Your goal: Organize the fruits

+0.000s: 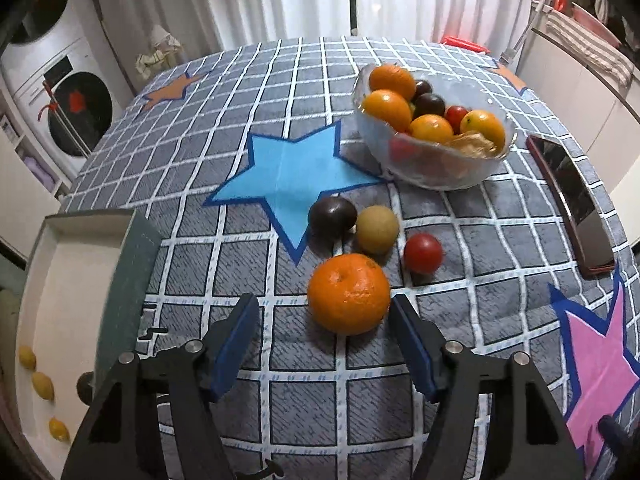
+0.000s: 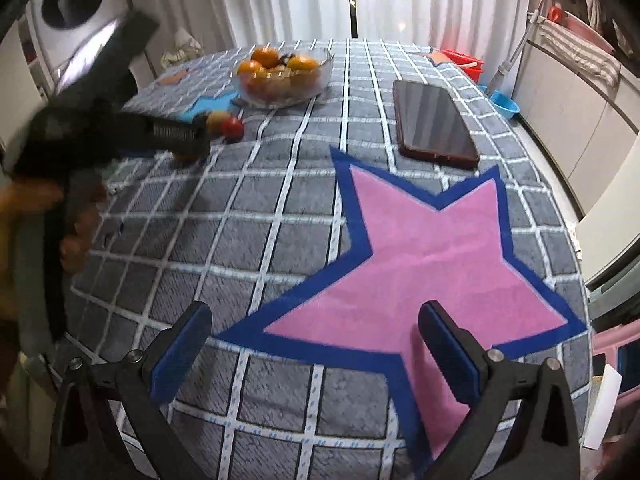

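Leftmost in the left wrist view sits a white box (image 1: 76, 280) with three small yellow fruits (image 1: 42, 386) along its floor. Next comes the left gripper (image 1: 324, 312), tilted steeply down at the checked tablecloth (image 1: 224, 200), its blue pads (image 1: 240, 340) apart with a large orange (image 1: 348, 294) in the gap; the right pad looks to be just at the peel, the left pad clear of it, so nothing is clamped yet. Behind the orange lie a dark plum (image 1: 332, 216), a tan round fruit (image 1: 377, 229) and a red tomato (image 1: 423, 253), close together, with a glass bowl (image 1: 432, 168) of more fruit further back and a phone (image 1: 568, 196) to the right. The orange is round and sits off-centre in the jaws, so a one-sided squeeze could probably roll it into its neighbours. Further right, the right gripper (image 2: 316, 344) hovers with jaws wide apart and empty over a pink star (image 2: 420, 260), also angled steeply downward.
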Motion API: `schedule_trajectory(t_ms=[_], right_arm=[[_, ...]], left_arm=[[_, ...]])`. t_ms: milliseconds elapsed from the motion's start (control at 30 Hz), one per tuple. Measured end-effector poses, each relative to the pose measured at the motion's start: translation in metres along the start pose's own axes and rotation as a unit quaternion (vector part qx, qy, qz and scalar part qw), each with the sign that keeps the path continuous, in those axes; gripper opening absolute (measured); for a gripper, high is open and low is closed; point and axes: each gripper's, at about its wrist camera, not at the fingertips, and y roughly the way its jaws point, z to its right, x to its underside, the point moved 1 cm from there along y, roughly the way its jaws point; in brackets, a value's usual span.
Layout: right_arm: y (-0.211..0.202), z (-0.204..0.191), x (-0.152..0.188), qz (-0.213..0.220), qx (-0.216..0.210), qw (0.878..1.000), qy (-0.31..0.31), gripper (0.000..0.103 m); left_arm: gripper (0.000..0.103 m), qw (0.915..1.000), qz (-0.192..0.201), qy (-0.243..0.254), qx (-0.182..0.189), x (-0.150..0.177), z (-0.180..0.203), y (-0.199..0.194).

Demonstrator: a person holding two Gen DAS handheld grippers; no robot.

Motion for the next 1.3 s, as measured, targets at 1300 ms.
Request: schedule_trajectory(t_ms=[1300], right_arm=[[0.098, -0.066, -0.126, 0.006, -0.037, 0.997, -0.072, 0.068]], left_arm=[[0.044, 0.9990, 0.027, -0.030, 0.018, 0.007, -0.052, 0.000]])
